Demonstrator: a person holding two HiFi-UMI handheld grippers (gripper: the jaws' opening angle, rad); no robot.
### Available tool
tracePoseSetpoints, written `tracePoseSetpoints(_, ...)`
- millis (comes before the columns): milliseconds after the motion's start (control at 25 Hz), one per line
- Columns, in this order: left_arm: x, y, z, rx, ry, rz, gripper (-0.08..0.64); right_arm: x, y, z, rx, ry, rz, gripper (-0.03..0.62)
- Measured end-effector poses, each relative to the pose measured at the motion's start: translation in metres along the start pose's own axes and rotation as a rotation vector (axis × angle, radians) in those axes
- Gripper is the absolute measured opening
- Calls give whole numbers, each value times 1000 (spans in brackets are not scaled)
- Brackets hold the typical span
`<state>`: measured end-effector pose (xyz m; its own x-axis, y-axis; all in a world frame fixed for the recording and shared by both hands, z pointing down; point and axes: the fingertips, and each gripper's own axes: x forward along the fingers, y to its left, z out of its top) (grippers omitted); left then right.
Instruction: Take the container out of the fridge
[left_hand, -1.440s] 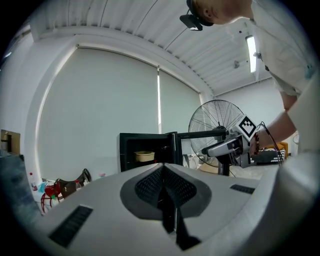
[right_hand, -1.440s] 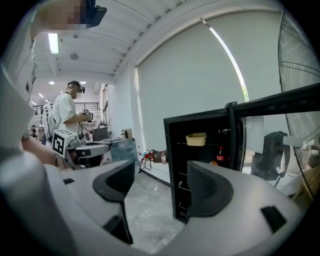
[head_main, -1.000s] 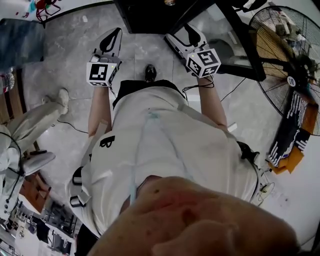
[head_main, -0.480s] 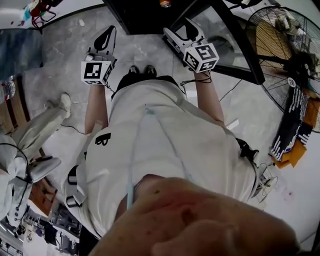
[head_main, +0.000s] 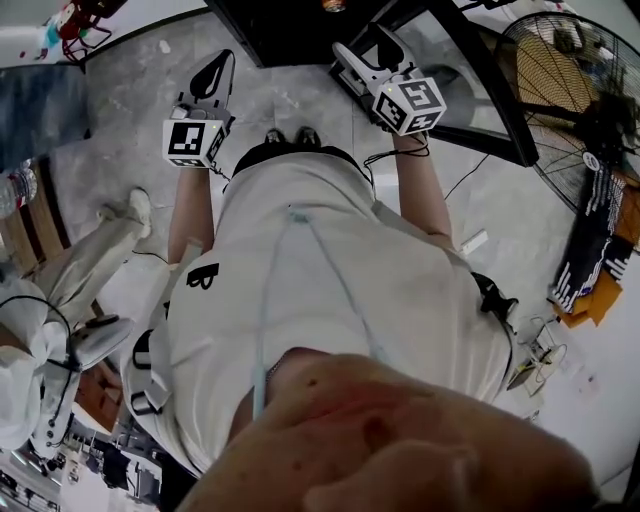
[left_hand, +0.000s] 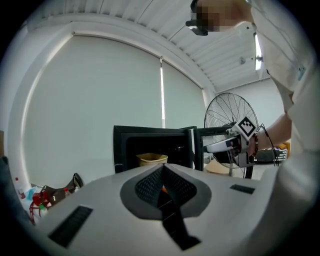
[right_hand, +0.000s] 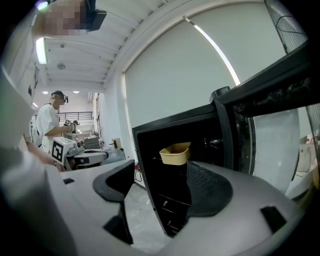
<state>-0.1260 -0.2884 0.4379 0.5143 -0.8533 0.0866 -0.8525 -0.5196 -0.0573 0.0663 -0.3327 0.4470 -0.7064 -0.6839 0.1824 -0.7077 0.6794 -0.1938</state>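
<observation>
A small black fridge (left_hand: 152, 146) stands on the floor ahead with its door (right_hand: 265, 95) swung open to the right. On an inner shelf sits a tan open container (right_hand: 176, 153), also visible in the left gripper view as the container (left_hand: 151, 159). My left gripper (left_hand: 162, 170) is held in the air short of the fridge, its pads pressed together with nothing between them. My right gripper (right_hand: 160, 172) is open and empty, pointing at the fridge opening with the container beyond its jaws. The head view has the left gripper (head_main: 220, 65) and right gripper (head_main: 365, 45) just before the fridge (head_main: 290, 25).
A large standing fan (head_main: 570, 90) is to the right behind the open door. A second person in white (head_main: 70, 250) is at the left by a bench. Red clutter (left_hand: 47, 195) lies on the floor left of the fridge. Cables (head_main: 470, 170) trail on the grey floor.
The person has stepped closer to the fridge and both grippers have come slightly nearer its opening. Neither gripper's jaws have changed.
</observation>
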Motion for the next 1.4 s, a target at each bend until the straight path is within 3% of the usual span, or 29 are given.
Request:
tracePoseSetpoints(320,7,9,-6,18,28,-19,8,30,-12,5,-73,50,-3,314)
tracePoseSetpoints(520,9,19,-8,32,44,-8,8,58,-17,9,-184,96,9,314)
tracePoseSetpoints(720,7,27,-13,-4,32,1,8,71,-24,5,-270,150,19,314)
tracePoseSetpoints(1400,-16,39,-29,-1,82,50,8,119,-20,-4,-743,299,31,314)
